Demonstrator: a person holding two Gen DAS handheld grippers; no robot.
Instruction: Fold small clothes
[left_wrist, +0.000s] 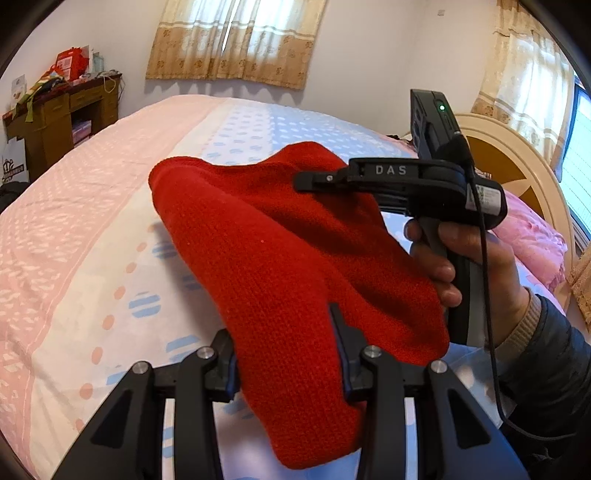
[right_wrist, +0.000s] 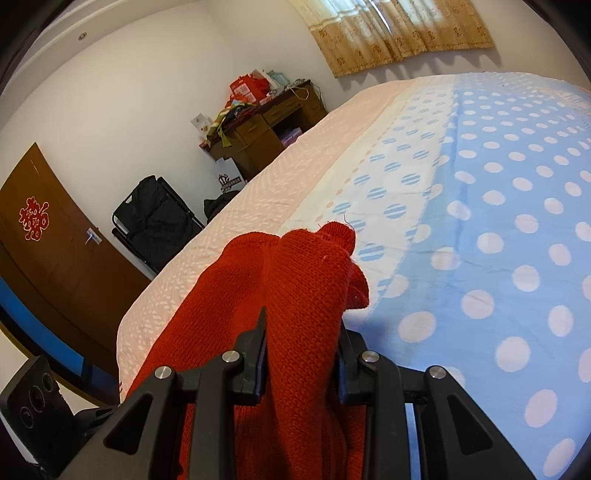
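A red knitted garment (left_wrist: 280, 266) hangs above the bed, held up between both grippers. My left gripper (left_wrist: 286, 332) is shut on one part of the knit, which fills the space between its fingers. The right gripper (left_wrist: 314, 179) shows in the left wrist view from the side, its jaws closed on the far part of the cloth, with a hand on its handle. In the right wrist view my right gripper (right_wrist: 301, 332) is shut on a bunched fold of the red garment (right_wrist: 295, 280), which drapes down to the left.
The bed (right_wrist: 498, 221) has a sheet with pink, white and blue dotted bands. A wooden desk (right_wrist: 266, 136) with boxes stands by the far wall. A black bag (right_wrist: 155, 218) and a brown door (right_wrist: 55, 251) are at the left. A headboard (left_wrist: 506, 162) and pink pillow (left_wrist: 532, 236) are at the right.
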